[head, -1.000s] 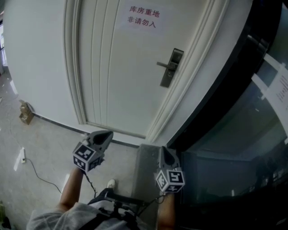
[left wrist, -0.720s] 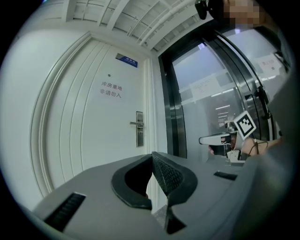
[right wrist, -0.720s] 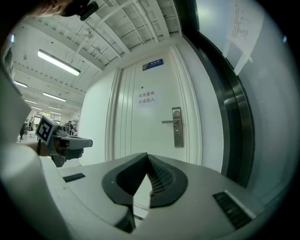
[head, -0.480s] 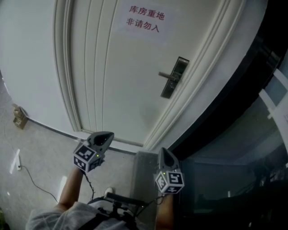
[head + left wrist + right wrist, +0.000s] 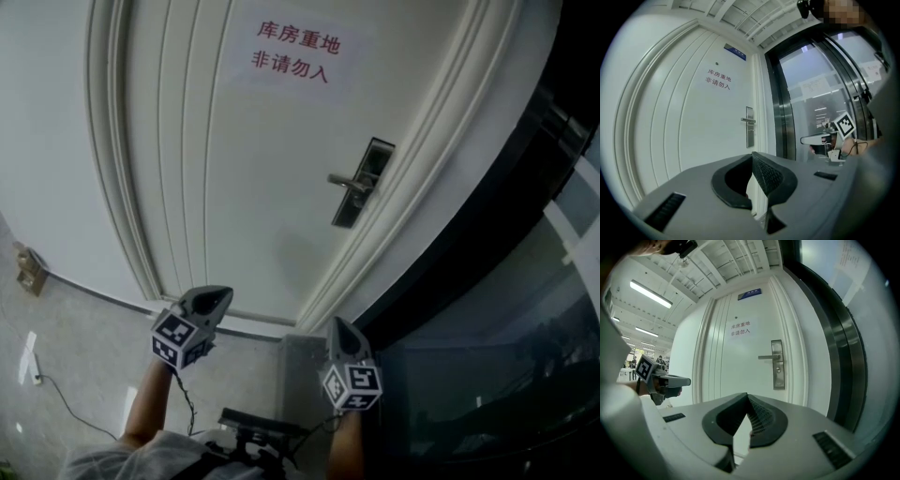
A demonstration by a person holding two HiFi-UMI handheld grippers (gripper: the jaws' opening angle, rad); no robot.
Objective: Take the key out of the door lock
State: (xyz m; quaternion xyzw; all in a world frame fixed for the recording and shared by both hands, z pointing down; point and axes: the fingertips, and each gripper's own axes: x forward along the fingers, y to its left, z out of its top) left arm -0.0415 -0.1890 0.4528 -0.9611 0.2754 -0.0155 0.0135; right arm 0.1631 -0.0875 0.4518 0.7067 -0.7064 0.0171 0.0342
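Since the earlier frame both hand-held grippers have come closer to the door, which now fills more of the head view, and the small box by the wall has slid out toward the left edge.

Nearest, the left hand-held gripper (image 5: 215, 298) and the right hand-held gripper (image 5: 337, 328) are held out side by side at the ends of bare forearms, well apart from each other and both pointing at the door. Each has its jaws closed tip to tip, with nothing between them.

Under them is grey speckled floor (image 5: 80, 342), with a thin cable (image 5: 64, 407) trailing across it at the left and the box (image 5: 26, 270) against the wall.

Beyond stands the white panelled door (image 5: 234, 178), shut in its moulded frame, with a dark metal and glass partition (image 5: 487, 234) to its right. The metal lock plate (image 5: 362, 184) sits near the door's right edge, and its lever handle (image 5: 344, 180) points left. The keyhole lies just below the lever; the key itself is too small to make out. Higher up is a sign (image 5: 292, 52) in red characters.
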